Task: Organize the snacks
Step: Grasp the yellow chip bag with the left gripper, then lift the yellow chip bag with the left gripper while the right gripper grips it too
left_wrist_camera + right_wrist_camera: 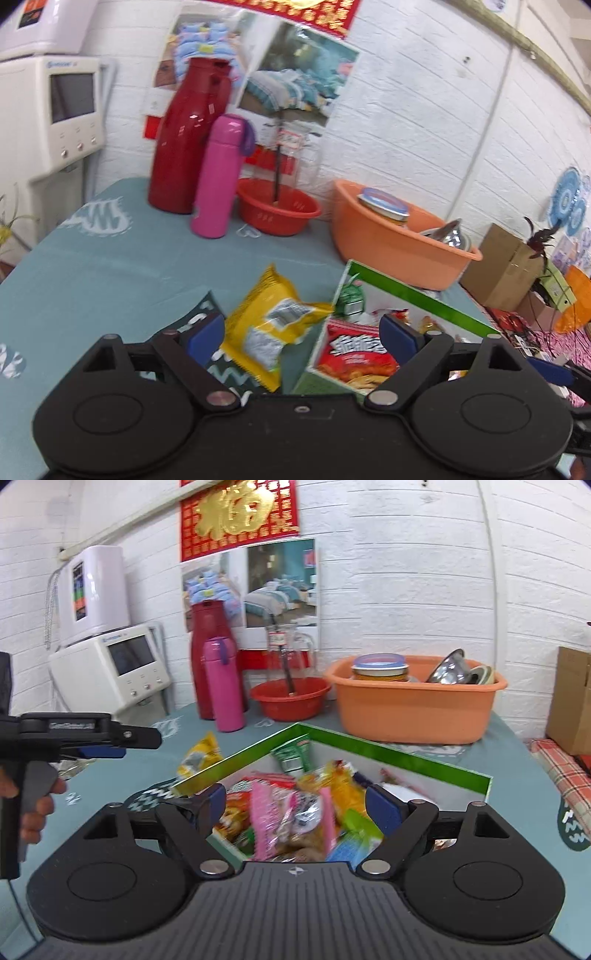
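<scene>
A green-rimmed white box (406,755) on the teal tablecloth holds several snack packets (295,812); it also shows in the left wrist view (413,295) with a red snack bag (354,354) inside. A yellow snack packet (273,328) leans against the box's left outer wall, over a dark zigzag-patterned packet (225,373). My left gripper (301,334) is open, its jaws either side of the yellow packet and the box wall. My right gripper (295,805) is open and empty above the box's near corner. The left gripper also shows in the right wrist view (107,744).
At the back stand a red jug (184,144), a pink flask (218,177), a red bowl (277,210) and an orange tub (391,240) with containers. A white appliance (48,114) stands left. Cardboard boxes (506,266) stand right of the table.
</scene>
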`<state>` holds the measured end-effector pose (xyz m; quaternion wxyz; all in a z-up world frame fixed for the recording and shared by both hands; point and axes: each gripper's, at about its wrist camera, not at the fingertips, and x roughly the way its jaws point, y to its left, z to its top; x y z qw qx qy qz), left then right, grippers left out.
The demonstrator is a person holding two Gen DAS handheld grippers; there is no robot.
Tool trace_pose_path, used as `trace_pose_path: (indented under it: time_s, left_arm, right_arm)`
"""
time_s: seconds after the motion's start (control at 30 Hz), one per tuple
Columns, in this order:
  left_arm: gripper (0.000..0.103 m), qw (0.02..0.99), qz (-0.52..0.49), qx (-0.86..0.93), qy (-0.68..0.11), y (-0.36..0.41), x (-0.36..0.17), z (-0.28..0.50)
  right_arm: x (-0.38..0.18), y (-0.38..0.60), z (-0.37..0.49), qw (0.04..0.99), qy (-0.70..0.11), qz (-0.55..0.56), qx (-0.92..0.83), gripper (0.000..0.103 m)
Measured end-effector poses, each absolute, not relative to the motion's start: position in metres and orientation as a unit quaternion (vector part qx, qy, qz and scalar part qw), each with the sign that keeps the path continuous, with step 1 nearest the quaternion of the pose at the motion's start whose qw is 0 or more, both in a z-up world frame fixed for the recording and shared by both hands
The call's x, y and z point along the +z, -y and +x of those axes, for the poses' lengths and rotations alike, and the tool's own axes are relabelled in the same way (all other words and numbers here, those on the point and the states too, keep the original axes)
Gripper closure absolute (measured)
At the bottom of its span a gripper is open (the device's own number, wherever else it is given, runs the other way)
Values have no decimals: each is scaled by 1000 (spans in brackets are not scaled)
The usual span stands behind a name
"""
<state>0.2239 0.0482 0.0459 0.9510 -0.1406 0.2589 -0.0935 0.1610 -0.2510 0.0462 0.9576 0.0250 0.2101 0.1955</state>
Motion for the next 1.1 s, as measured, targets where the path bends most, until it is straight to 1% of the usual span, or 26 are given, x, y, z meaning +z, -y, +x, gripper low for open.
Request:
trace_pose_path:
  time_s: [0.17, 0.43, 0.7, 0.8, 0.83, 0.87, 0.97, 1.1]
  left_arm:
    - [0, 944, -172, -82, -271, -58, 40, 230]
    - [0, 948, -164, -67, -265, -41, 43, 265]
    - [0, 940, -160, -55, -296, -27, 25, 313]
    - [0, 931, -162, -49, -323, -34, 12, 329]
    - [6, 925, -166, -44, -340, -40, 7, 332]
    - [21, 918, -174, -50, -352, -46, 3, 332]
    - [30, 914, -186, -73, -354, -63, 1, 312]
    - [32, 912, -193, -93, -350, -80, 1, 266]
  right_arm:
    - [45, 239, 151, 955, -212, 7, 209, 0]
    - [38, 240, 153, 952, -222, 6, 209, 0]
    - [23, 249, 166, 950, -240, 10, 201, 0]
    - [18, 252, 170, 948, -250, 16, 197, 0]
    - [17, 253, 171, 948, -252, 17, 196, 0]
    - [16, 254, 172, 947, -252, 19, 196, 0]
    - [17, 255, 170, 947, -249, 24, 202, 0]
    - [20, 248, 167, 944, -246, 38, 217, 0]
